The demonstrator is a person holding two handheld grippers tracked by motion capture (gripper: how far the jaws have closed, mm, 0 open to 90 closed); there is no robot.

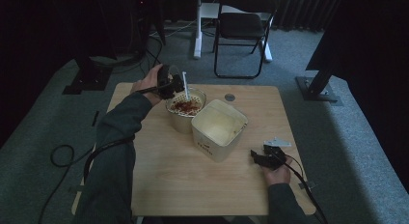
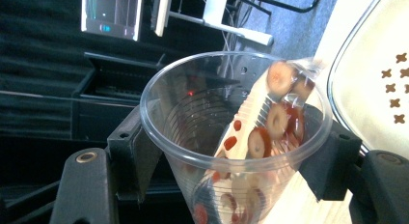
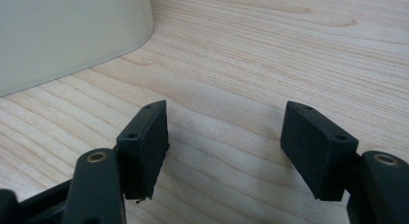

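The clear plastic cup, clamped between the jaws of the left hand-held gripper, is tipped over the perforated strainer bowl at the far side of the surface, and red and tan dried slices cling to its lower wall while a heap of red pieces already lies in the strainer. The pour looks well under way but not finished, since slices remain in the cup. Just beside the strainer stands a cream square bin, and near its right the right hand-held gripper rests low over the wood with jaws wide apart, holding nothing.
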